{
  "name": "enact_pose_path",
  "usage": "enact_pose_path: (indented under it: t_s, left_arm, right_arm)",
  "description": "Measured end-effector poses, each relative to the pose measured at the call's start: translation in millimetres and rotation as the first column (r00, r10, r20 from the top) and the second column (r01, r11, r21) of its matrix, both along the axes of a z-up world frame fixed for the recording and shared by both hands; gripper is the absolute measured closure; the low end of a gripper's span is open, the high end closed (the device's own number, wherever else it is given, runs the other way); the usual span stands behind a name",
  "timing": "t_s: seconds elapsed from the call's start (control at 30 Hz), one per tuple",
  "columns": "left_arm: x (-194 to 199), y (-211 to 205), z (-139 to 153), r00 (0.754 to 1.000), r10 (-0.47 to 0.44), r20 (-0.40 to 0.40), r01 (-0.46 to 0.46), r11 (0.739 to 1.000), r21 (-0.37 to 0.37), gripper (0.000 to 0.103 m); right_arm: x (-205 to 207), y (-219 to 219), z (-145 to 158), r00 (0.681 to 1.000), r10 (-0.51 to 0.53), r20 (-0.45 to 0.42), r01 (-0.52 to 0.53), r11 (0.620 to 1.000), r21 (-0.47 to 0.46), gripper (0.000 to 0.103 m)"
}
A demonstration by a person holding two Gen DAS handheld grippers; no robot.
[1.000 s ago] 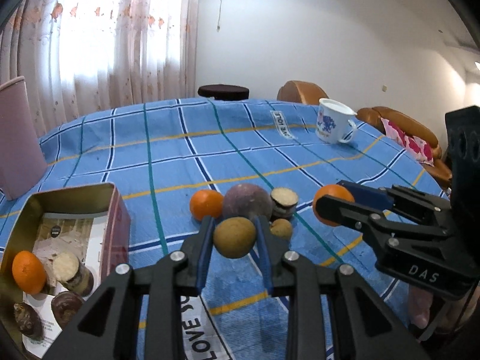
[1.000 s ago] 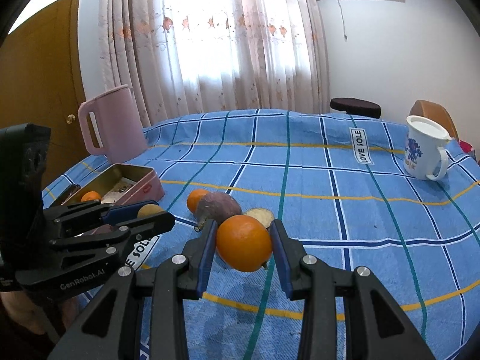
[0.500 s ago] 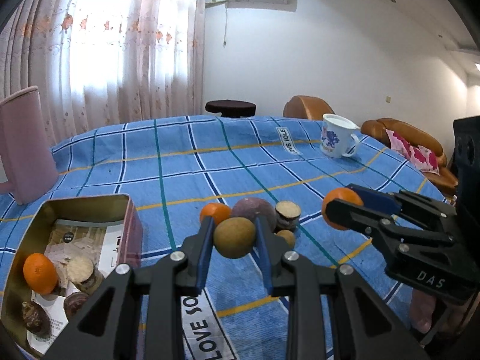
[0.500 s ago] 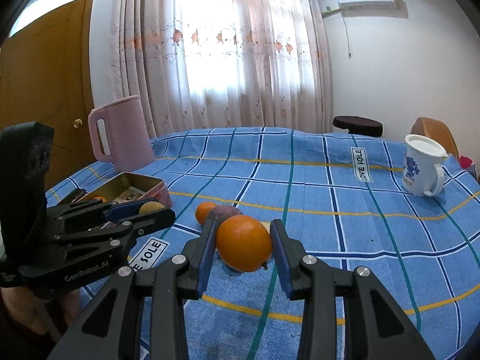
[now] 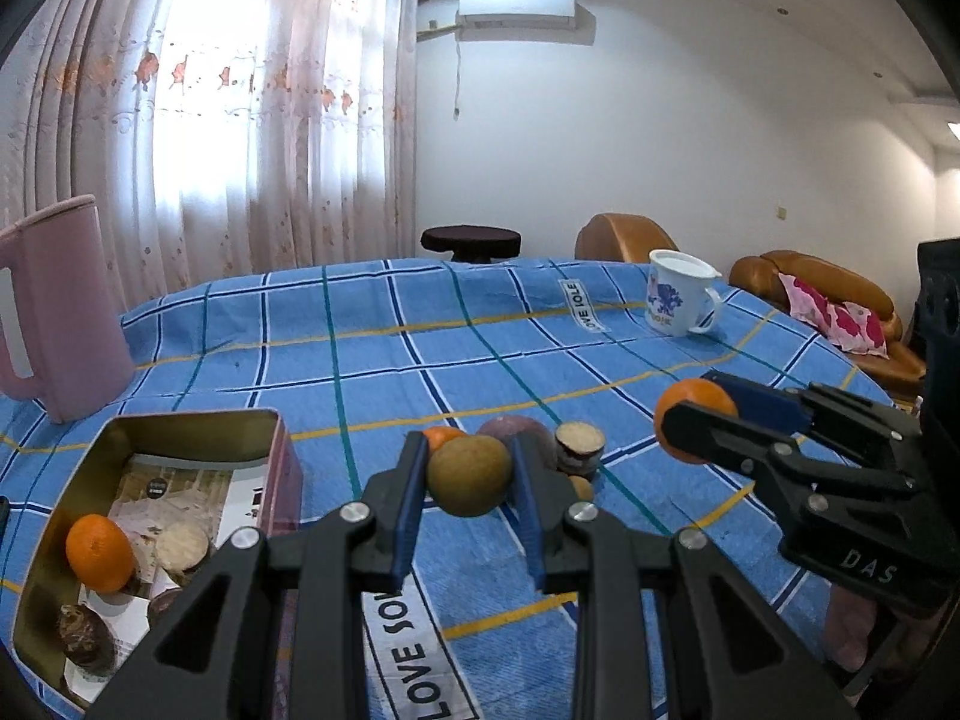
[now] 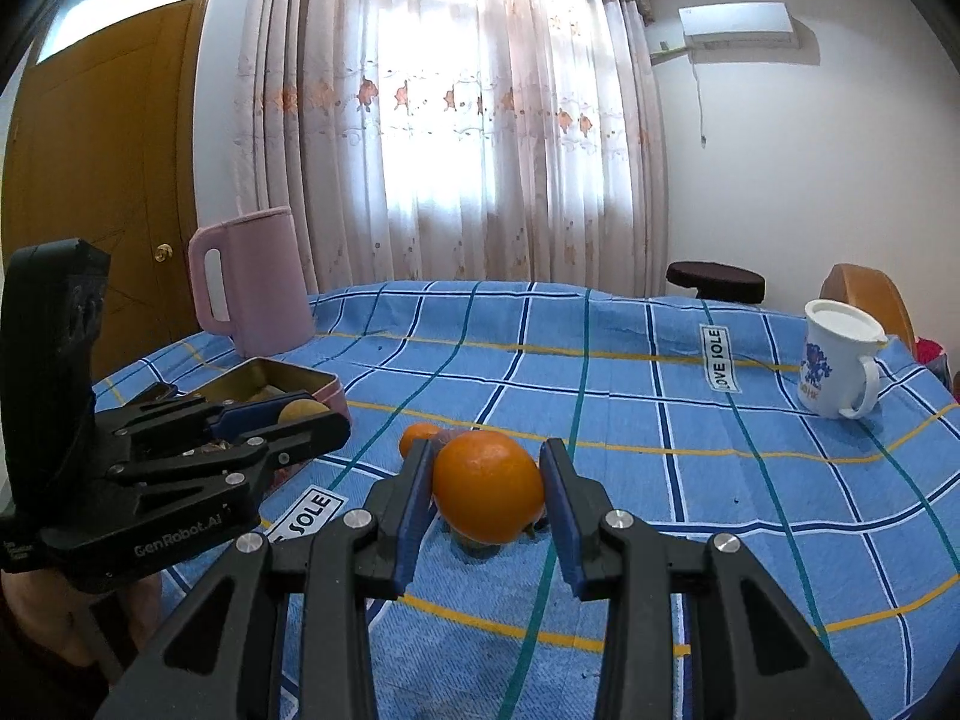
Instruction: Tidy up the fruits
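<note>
Between the blue pads of the left gripper sits a round brownish-green fruit, pinched on both sides and held clear of the blue checked tablecloth. At about three o'clock from it in the left wrist view, the right gripper clamps an orange — likewise lifted off the cloth. Behind the held fruit, near twelve o'clock, a small cluster lies on the table: another orange, a purplish round fruit and a cut piece with a pale face. Down at eight o'clock stands an open tin box with an orange and several darker pieces inside. A pink jug rises at ten o'clock; a white printed mug stands far off at two o'clock.
</note>
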State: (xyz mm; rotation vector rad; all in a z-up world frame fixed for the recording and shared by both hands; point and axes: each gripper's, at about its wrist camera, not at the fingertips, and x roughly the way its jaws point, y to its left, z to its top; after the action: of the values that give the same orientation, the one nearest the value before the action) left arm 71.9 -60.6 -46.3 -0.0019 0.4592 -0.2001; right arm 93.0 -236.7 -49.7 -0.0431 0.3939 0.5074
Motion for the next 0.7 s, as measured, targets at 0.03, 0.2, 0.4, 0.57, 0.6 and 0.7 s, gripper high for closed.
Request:
enact_pose_path:
  t_s: [0.03,0.2,0.4,0.57,0.6,0.7]
  left_arm:
    - [-0.7,-0.4,0.4,1.0,-0.001,0.004,0.001,1.0,0.002,0.074]
    - [-3.1,-0.7,1.6,1.0,0.005,0.019,-0.006,1.0,0.005,0.074]
    - [-7.3,-1.1,3.1,0.999,0.014,0.042,-0.014,1.0,0.01,0.074]
    - [-13.5,0.6,5.2,0.997,0.031,0.075,-0.032,0.999,0.011,0.074]
    - [-14.7,0.2,5.4,0.996,0.034,0.08,-0.035,0.999,0.014,0.074]
    - [-16.2,0.5,6.2,0.995,0.041,0.09,-0.043,0.999,0.02,0.074]
  right_arm:
    - [-0.5,0.2,0.2,1.0,0.0,0.004,0.0,1.0,-0.001,0.065]
    - [-2.6,0.1,1.2,1.0,0.0,0.02,0.0,1.0,-0.002,0.065]
    - [-6.9,-0.9,2.1,0.999,-0.002,0.041,0.002,1.0,-0.003,0.065]
    - [-13.5,-1.3,3.8,0.997,-0.008,0.071,0.008,1.0,-0.004,0.065]
    - [-15.3,-0.8,4.3,0.997,-0.007,0.081,0.008,1.0,-0.006,0.065]
    - [-18.0,2.1,5.2,0.995,-0.007,0.102,0.009,1.0,-0.02,0.065]
